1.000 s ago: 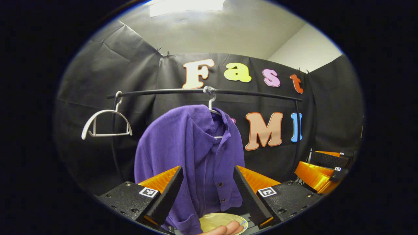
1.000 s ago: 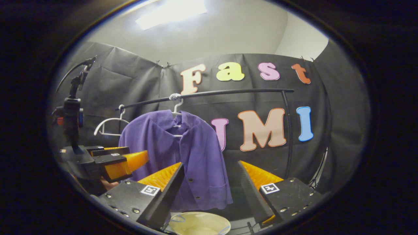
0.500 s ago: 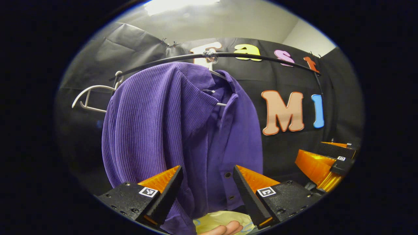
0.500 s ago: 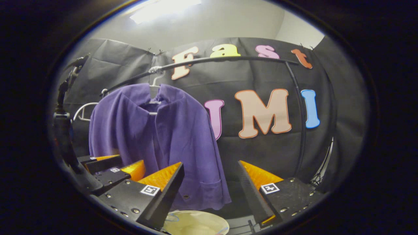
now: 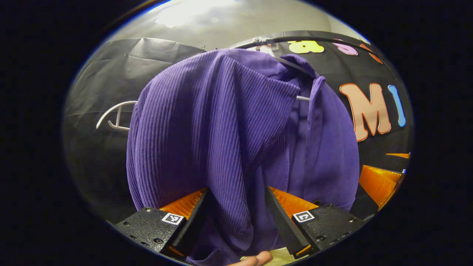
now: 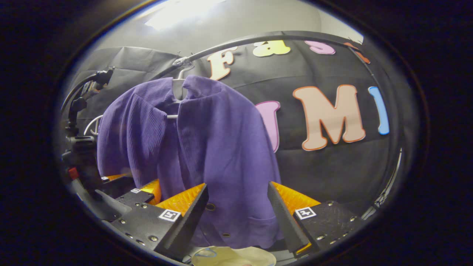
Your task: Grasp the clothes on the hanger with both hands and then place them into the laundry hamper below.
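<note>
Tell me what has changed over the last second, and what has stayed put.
Both grippers moved in toward the purple shirt. The left gripper now has a hanging fold of it between its open fingers; the right gripper frames the lower front, also open. Nothing has been grasped yet. The shirt is still on its hanger on the rail, the empty white hanger still hangs beside it, and the pale hamper remains below.

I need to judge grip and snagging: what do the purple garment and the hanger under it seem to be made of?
Purple garment: soft ribbed fabric, likely corduroy or a rib knit, matte; fine vertical ridges show. Hanger: looks like thin wire, pale and smooth, though coated plastic is possible.
</note>
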The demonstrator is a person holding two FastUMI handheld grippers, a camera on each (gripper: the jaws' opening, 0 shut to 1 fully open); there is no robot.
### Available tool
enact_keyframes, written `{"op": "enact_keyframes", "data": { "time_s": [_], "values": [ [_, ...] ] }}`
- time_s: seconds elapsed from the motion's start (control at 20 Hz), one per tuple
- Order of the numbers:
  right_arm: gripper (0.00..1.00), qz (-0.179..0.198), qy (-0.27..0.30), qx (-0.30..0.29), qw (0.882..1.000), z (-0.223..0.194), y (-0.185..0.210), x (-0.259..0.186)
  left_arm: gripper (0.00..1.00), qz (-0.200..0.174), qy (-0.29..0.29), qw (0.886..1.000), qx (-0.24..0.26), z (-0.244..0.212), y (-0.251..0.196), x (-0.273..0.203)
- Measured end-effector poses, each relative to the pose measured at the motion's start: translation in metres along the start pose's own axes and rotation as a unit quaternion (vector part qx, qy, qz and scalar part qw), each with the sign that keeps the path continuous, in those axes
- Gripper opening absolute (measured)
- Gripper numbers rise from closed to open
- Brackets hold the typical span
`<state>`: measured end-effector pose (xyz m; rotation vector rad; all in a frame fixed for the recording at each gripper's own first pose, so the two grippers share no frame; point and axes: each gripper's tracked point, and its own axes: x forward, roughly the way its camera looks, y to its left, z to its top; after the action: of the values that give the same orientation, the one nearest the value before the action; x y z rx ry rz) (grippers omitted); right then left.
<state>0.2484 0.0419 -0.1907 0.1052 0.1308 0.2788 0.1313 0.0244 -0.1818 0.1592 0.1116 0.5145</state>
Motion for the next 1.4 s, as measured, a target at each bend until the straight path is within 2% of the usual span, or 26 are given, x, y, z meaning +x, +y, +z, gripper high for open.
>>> {"op": "enact_keyframes", "data": {
  "time_s": [0.05,0.1,0.2,0.3,0.4,0.5,0.55,0.6,0.65,0.7,0.8,0.85,0.9,0.95,1.05,1.1,1.15,1.25,1.3,1.4],
  "values": [
    [0.95,0.017,-0.005,-0.001,1.0,0.0,0.012,0.007,0.93,-0.022,-0.009,1.0,-0.009,0.004,-0.002,0.002],
    [0.94,0.032,-0.007,-0.005,0.999,-0.001,0.025,0.014,0.81,-0.041,-0.011,0.999,-0.017,0.006,0.001,0.004],
    [0.96,0.048,-0.012,-0.019,0.999,-0.003,0.046,0.028,0.58,-0.035,-0.017,0.999,-0.018,0.009,0.016,0.012],
    [0.94,0.039,-0.017,-0.037,0.998,0.002,0.057,0.041,0.48,-0.041,-0.022,0.999,-0.01,0.017,0.019,0.015],
    [0.96,0.025,-0.026,-0.049,0.998,0.007,0.062,0.05,0.3,-0.056,-0.029,0.998,-0.018,0.022,0.025,0.009],
    [0.94,0.011,-0.031,-0.04,0.999,0.014,0.062,0.062,0.11,-0.08,-0.042,0.995,-0.035,0.03,0.024,0.006],
    [0.96,0.0,-0.03,-0.03,0.999,0.018,0.061,0.07,0.07,-0.097,-0.044,0.993,-0.04,0.034,0.021,0.003],
    [0.94,-0.001,-0.028,-0.019,0.999,0.022,0.065,0.074,0.03,-0.117,-0.036,0.992,-0.042,0.032,0.018,0.003],
    [0.96,0.003,-0.032,-0.01,0.999,0.027,0.071,0.077,0.0,-0.13,-0.025,0.99,-0.042,0.03,0.018,-0.002],
    [0.96,0.0,-0.037,-0.006,0.999,0.033,0.071,0.083,0.01,-0.143,-0.018,0.988,-0.048,0.03,0.019,-0.006],
    [0.96,-0.022,-0.037,-0.011,0.999,0.036,0.061,0.092,0.0,-0.192,-0.014,0.978,-0.076,0.035,0.011,-0.019],
    [0.96,-0.048,-0.039,-0.018,0.998,0.038,0.048,0.093,0.0,-0.225,-0.011,0.97,-0.09,0.039,0.006,-0.028],
    [0.91,-0.066,-0.041,-0.021,0.997,0.039,0.039,0.093,0.0,-0.25,-0.006,0.963,-0.1,0.041,0.004,-0.039],
    [0.94,-0.082,-0.039,-0.022,0.996,0.041,0.031,0.092,0.01,-0.266,-0.002,0.958,-0.105,0.045,0.006,-0.046],
    [0.63,-0.112,-0.05,-0.017,0.992,0.049,0.012,0.088,0.0,-0.289,-0.001,0.95,-0.114,0.052,0.012,-0.057],
    [0.48,-0.116,-0.054,-0.01,0.992,0.053,0.006,0.09,0.0,-0.298,-0.001,0.947,-0.119,0.057,0.014,-0.062],
    [0.48,-0.119,-0.052,-0.008,0.992,0.057,0.002,0.091,0.0,-0.304,-0.002,0.945,-0.121,0.06,0.018,-0.066],
    [0.23,-0.147,-0.062,0.002,0.987,0.061,-0.019,0.088,0.0,-0.312,-0.01,0.942,-0.124,0.069,0.024,-0.072],
    [0.11,-0.141,-0.066,0.009,0.988,0.065,-0.021,0.087,0.0,-0.314,-0.011,0.942,-0.121,0.071,0.027,-0.073],
    [0.1,-0.127,-0.057,-0.001,0.99,0.064,-0.027,0.095,0.02,-0.318,-0.006,0.941,-0.116,0.074,0.032,-0.075]
  ]
}}
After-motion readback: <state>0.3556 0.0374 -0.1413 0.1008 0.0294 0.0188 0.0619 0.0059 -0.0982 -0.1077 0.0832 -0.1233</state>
